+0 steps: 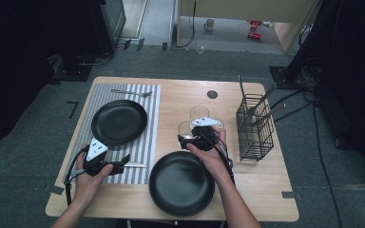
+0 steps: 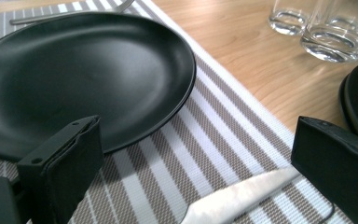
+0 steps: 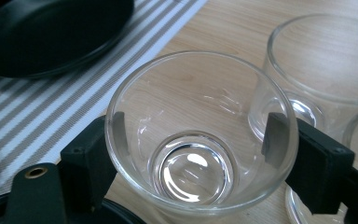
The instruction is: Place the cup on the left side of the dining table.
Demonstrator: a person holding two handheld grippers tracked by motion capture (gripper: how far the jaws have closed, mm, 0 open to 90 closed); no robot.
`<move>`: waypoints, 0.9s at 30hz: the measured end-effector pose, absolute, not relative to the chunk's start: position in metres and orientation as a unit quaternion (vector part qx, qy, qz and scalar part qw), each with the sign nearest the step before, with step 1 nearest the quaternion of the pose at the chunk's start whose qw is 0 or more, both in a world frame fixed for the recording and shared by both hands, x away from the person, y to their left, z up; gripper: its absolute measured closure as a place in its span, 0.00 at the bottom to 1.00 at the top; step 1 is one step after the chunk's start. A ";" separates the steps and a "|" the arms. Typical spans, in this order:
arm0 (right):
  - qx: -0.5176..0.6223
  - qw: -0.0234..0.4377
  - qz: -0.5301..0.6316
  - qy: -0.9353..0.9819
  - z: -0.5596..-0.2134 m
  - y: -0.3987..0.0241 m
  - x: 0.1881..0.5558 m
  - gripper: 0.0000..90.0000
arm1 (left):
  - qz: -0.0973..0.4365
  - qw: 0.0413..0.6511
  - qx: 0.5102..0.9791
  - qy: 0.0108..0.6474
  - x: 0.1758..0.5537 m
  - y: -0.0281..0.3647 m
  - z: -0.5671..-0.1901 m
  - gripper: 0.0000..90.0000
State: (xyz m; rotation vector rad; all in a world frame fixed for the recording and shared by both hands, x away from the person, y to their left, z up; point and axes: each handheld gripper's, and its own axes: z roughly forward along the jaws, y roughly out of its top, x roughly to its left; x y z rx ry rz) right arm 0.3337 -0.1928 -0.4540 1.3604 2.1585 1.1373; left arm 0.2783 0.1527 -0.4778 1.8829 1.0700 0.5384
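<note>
My right gripper (image 3: pixel 196 140) is shut on a clear empty glass (image 3: pixel 191 179), one black pad pressed to each side of its wall. In the high view that glass (image 1: pixel 186 129) stands at mid-table beside other glasses (image 1: pixel 199 113). My left gripper (image 2: pixel 196 168) is open over the striped placemat (image 2: pixel 223 135), its jaws wide apart. A table knife (image 2: pixel 242 193) lies on the mat between them, its tip toward the right jaw, and it is not pinched. In the high view the knife (image 1: pixel 135 165) points right from the left gripper (image 1: pixel 126 160).
One black plate (image 1: pixel 119 122) sits on the placemat, with a fork (image 1: pixel 132 92) at the mat's far end. A second black plate (image 1: pixel 181 183) lies at the near edge of the wooden table. A black wire rack (image 1: pixel 254 126) holding cutlery stands at the right.
</note>
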 end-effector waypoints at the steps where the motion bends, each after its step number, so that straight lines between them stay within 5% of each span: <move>1: 0.477 0.172 0.402 0.762 -0.451 -0.192 0.332 0.21 | 0.215 0.442 0.758 0.429 0.279 0.151 -0.477 0.03; 27: 0.437 0.155 0.438 0.770 -0.391 -0.180 0.313 0.21 | 0.160 0.503 0.782 0.330 0.296 0.081 -0.452 0.03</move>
